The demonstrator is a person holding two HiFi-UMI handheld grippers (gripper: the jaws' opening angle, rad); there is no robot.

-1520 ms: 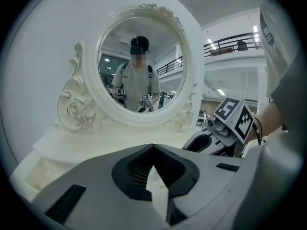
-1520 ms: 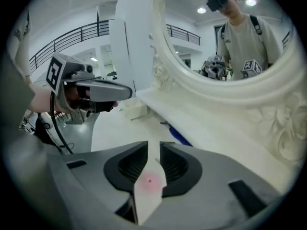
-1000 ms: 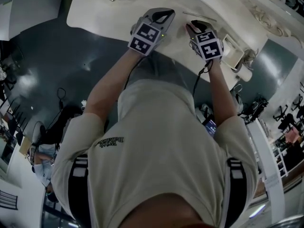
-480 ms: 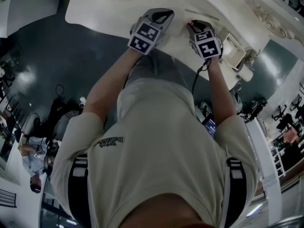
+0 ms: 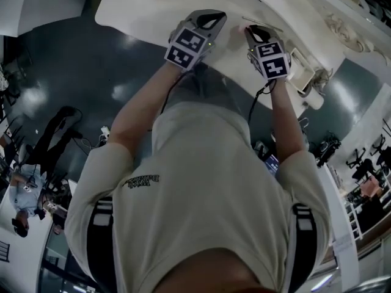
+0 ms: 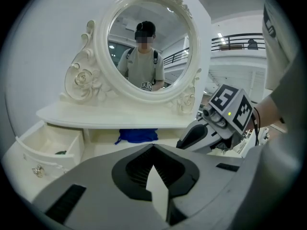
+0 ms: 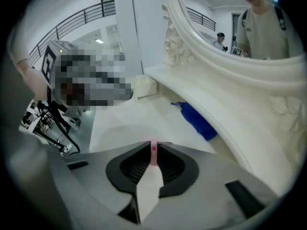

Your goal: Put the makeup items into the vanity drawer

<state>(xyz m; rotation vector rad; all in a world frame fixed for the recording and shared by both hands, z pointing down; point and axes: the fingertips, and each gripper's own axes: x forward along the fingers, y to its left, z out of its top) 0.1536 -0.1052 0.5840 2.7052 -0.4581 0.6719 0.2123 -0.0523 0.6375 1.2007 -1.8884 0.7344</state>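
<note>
Pink item (image 7: 153,150): small, slim, pale pink with a red spot, at lower centre of the right gripper view. Kind of makeup cannot be told. It sits between the tips of the right tongs (image 7: 154,146), which have just been closing and now pinch it; only a slit shows between the ribbed black pads (image 7: 170,166).

Drawer (image 6: 45,140): pulled open at lower left of the left gripper view, well apart from the pink item. White, with a curved front and a small ornate knob (image 6: 36,170). A small dark thing (image 6: 61,152) lies inside.

Left tongs (image 6: 153,148): tips clenched together, nothing between them. In the head view they hang over the near edge of the desk (image 5: 140,17), just beside the right tongs.

Surroundings:
- Desk is glossy white with a curved edge.
- Blue cloth (image 7: 194,120), crumpled, lies at the back of the desk under the mirror shelf, past the right tongs.
- Round mirror (image 6: 148,47) has a carved white frame with rose scrollwork and reflects the person.
- Floor (image 5: 79,84) is dark and shiny.

Nothing lies on the desk between the tongs and the drawer.
</note>
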